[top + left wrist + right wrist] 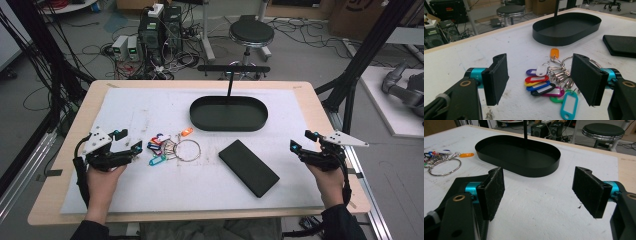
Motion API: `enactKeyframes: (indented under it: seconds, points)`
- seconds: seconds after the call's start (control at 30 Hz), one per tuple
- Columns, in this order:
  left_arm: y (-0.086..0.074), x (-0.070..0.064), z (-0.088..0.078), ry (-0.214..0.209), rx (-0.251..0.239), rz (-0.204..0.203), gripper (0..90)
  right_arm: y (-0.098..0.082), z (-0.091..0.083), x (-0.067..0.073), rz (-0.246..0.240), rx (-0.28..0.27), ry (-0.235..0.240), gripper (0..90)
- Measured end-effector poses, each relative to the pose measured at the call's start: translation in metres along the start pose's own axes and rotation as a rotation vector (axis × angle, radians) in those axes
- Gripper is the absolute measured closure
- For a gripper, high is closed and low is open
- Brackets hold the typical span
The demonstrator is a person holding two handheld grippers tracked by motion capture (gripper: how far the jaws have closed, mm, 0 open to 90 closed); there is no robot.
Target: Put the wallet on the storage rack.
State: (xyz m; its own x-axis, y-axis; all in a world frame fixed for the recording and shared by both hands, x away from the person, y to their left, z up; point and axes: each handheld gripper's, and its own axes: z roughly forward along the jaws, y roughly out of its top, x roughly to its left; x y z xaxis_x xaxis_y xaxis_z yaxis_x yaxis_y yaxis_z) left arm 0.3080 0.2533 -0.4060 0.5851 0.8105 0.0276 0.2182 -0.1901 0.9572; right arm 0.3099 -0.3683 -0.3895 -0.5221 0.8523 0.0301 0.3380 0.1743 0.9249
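A bunch of coloured key tags [165, 149] on metal rings lies on the white mat, left of centre. My left gripper [129, 140] hovers just left of it, open; in the left gripper view the key tags [546, 86] lie on the mat between and beyond the wide-apart pads [497, 77]. A black oval tray [229, 113] with an upright post stands at the mat's back. A flat black case [248, 167] lies right of centre. My right gripper [300, 141] is open near the right edge, nothing between its pads [589, 190], facing the tray [519, 155].
The white mat [150, 190] covers most of the wooden table [65, 150]. Behind the table are a black stool [251, 34], computer boxes and tangled cables on the floor. Black frame posts stand at both sides.
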Motion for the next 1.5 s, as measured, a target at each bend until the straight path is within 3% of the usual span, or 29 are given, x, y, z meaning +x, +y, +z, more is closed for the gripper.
enactKeyframes:
  seconds: [0.23,0.33,0.37,0.43,0.53,0.77,0.9,0.93,1.0,1.1,1.2,1.43,1.5]
  points:
    - [0.000,-0.001,0.002,0.019,0.000,-0.002,30.4,-0.005,0.004,0.001,-0.001,0.013,0.021,26.6]
    - [0.000,-0.001,0.002,0.025,0.002,0.000,30.3,-0.004,0.005,0.008,-0.038,0.008,0.066,26.6]
    - [-0.001,0.000,0.002,0.025,0.001,-0.006,30.3,-0.003,0.007,0.016,-0.073,0.025,0.076,27.7]
    - [-0.001,0.001,0.001,0.028,0.000,-0.014,30.3,-0.004,0.009,0.018,-0.079,0.040,0.079,30.6]
    - [-0.002,0.002,-0.002,0.036,-0.009,-0.023,30.3,-0.007,0.014,0.022,-0.044,0.083,0.107,32.9]
    - [-0.004,0.005,-0.006,0.055,-0.010,-0.034,30.3,-0.018,0.010,0.036,-0.029,0.151,0.071,35.5]
    - [-0.004,0.004,-0.009,0.066,-0.014,-0.028,30.3,-0.028,0.007,0.050,-0.069,0.233,0.065,40.9]
    - [-0.004,0.004,-0.009,0.067,-0.017,-0.030,30.3,-0.028,0.007,0.050,-0.069,0.233,0.065,40.9]
    - [-0.004,0.004,-0.010,0.069,-0.017,-0.030,30.3,-0.036,0.010,0.051,-0.055,0.291,0.077,42.9]
    - [-0.003,0.003,-0.009,0.070,-0.021,-0.030,30.3,-0.040,0.011,0.049,-0.027,0.323,0.083,45.4]
    - [-0.002,0.003,-0.006,0.067,-0.021,-0.030,30.3,-0.044,0.012,0.047,0.016,0.326,0.108,45.9]
    - [0.000,0.001,0.001,0.053,-0.009,-0.016,30.3,-0.050,0.016,0.050,0.007,0.369,0.124,48.8]
    - [0.000,0.001,0.002,0.050,-0.010,-0.016,30.3,-0.051,0.017,0.048,0.044,0.378,0.138,48.8]
